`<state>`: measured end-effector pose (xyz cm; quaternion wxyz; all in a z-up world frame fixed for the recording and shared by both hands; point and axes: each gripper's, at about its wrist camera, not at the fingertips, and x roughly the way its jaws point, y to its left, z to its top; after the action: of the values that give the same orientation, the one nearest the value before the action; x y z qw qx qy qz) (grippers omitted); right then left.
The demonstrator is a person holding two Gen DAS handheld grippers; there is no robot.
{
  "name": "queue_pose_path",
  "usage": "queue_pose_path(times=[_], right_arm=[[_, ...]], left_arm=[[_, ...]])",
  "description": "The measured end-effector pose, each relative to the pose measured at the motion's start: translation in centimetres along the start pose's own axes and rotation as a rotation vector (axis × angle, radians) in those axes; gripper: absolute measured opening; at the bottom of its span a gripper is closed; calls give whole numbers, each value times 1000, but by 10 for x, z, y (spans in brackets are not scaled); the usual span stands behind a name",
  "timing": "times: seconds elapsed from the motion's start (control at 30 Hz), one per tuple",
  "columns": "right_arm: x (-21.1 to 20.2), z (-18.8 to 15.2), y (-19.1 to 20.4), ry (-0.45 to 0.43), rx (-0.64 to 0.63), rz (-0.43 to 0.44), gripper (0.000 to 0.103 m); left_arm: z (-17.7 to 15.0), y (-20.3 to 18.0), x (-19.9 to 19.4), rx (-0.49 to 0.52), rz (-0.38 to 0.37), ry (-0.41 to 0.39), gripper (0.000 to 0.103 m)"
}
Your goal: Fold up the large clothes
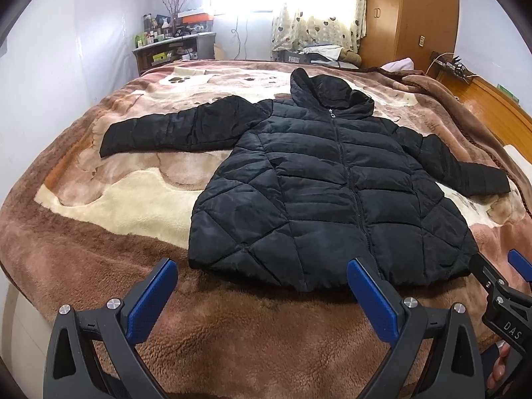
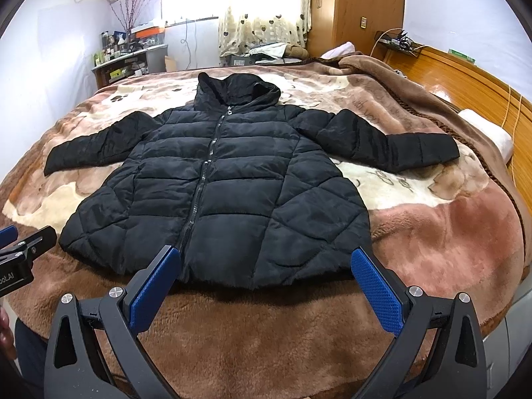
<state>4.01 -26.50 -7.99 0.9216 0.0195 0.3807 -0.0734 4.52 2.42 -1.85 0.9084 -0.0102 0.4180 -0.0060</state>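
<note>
A black quilted hooded jacket [image 1: 332, 193] lies flat, zipped, front up, on a brown and cream fleece blanket [image 1: 99, 266], with both sleeves spread out to the sides and the hood pointing away. It also shows in the right wrist view [image 2: 226, 193]. My left gripper [image 1: 262, 276] is open and empty, just short of the hem's left part. My right gripper [image 2: 266, 266] is open and empty, over the hem's right part. The right gripper also shows at the right edge of the left wrist view [image 1: 498, 272]. The left gripper shows at the left edge of the right wrist view [image 2: 20, 249].
The blanket covers a bed with a wooden headboard [image 2: 465, 76] on the right and a white pillow [image 2: 488, 133]. A cluttered desk [image 1: 173, 46] stands at the far left, a wardrobe [image 1: 409, 13] and a curtained window [image 1: 312, 6] at the back.
</note>
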Motion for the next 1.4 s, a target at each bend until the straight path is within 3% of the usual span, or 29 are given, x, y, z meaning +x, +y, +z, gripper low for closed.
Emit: queue_pose_path(times=[0.1, 0.23, 0.37, 0.63, 0.9, 1.07, 1.13, 1.4], right_arm=[[10, 8, 3, 9, 0, 15, 102], [23, 27, 10, -16, -3, 41, 102], [38, 50, 20, -76, -3, 74, 102], [99, 100, 66, -52, -56, 135, 102], [153, 125, 113, -37, -137, 193, 102], [179, 134, 137, -29, -202, 208, 102], [188, 136, 142, -25, -205, 216, 102], [206, 135, 151, -22, -214, 246, 102]], left_arm=[[13, 12, 15, -18, -39, 11, 103], [42, 54, 40, -111, -43, -40, 103], [79, 119, 81, -284, -71, -28, 103], [139, 237, 166, -507, -46, -22, 102], [162, 325, 247, -725, -35, -1, 102], [168, 359, 286, -793, 41, 16, 102], [164, 371, 301, -878, 21, 20, 102], [164, 378, 327, -975, 88, 39, 102]])
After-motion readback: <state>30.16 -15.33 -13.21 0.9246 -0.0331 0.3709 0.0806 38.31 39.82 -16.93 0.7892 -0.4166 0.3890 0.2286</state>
